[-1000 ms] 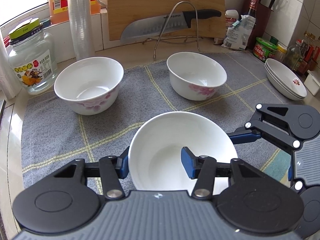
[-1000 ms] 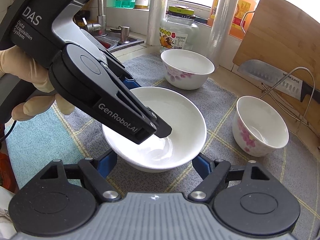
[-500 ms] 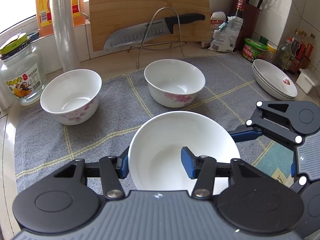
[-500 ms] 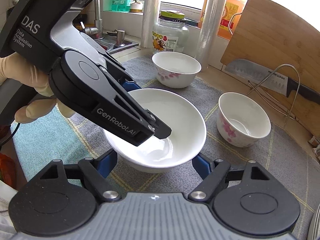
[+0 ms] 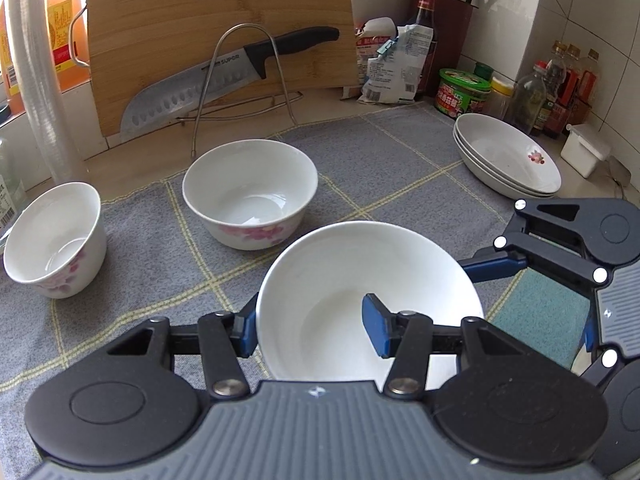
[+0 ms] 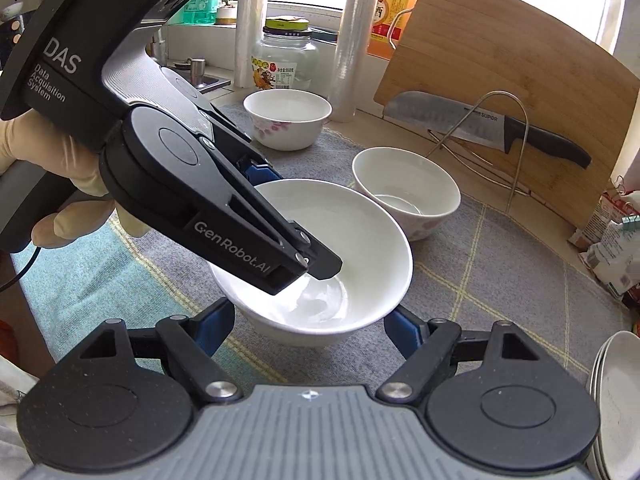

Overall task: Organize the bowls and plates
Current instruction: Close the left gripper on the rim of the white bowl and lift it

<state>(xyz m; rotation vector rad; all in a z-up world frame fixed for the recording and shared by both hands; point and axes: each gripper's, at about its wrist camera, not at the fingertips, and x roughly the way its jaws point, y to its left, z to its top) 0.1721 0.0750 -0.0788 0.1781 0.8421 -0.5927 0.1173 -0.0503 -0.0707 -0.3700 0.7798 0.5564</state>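
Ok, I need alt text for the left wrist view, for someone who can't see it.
The left gripper pinches the rim of a plain white bowl over a grey checked cloth. Two flowered bowls sit beyond, stacked plates to the right.

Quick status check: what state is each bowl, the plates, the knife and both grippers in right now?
Plain bowl: lifted, rim pinched.
Left gripper: shut on it.
Right gripper: jaws flank bowl, contact unclear.
Two flowered bowls: upright, empty.
Plates: stacked.
Knife: leaning on the rack.
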